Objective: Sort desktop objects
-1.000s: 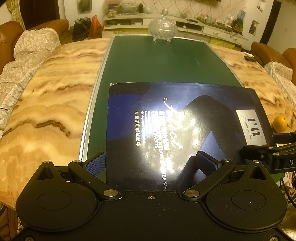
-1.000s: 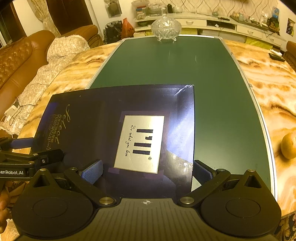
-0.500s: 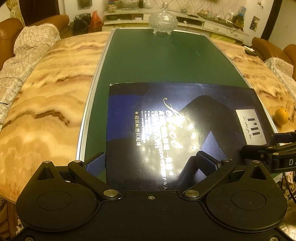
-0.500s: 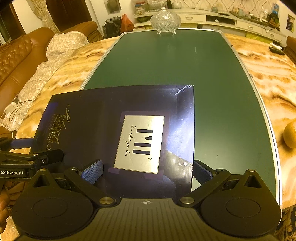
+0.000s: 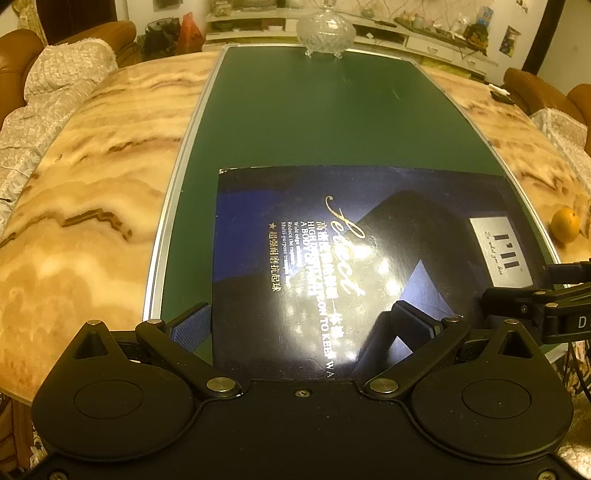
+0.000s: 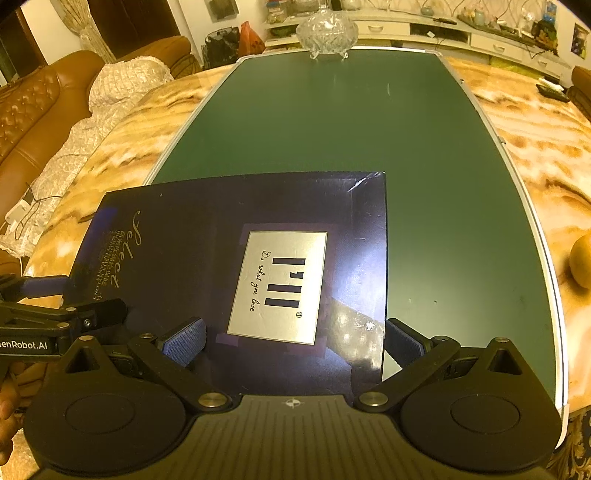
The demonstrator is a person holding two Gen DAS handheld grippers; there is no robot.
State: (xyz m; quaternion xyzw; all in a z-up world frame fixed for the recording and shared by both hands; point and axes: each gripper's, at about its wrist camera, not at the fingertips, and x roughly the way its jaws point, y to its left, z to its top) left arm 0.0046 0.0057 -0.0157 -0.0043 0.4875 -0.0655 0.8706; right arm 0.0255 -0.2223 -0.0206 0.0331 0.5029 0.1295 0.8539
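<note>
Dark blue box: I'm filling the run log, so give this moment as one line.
dark blue box flat on green mat | left gripper open, straddling box | right gripper open, straddling box | orange on marble

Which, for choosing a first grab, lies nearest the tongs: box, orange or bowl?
The dark blue box, directly under both tongs; orange lies aside, glass bowl at the far end.
</note>
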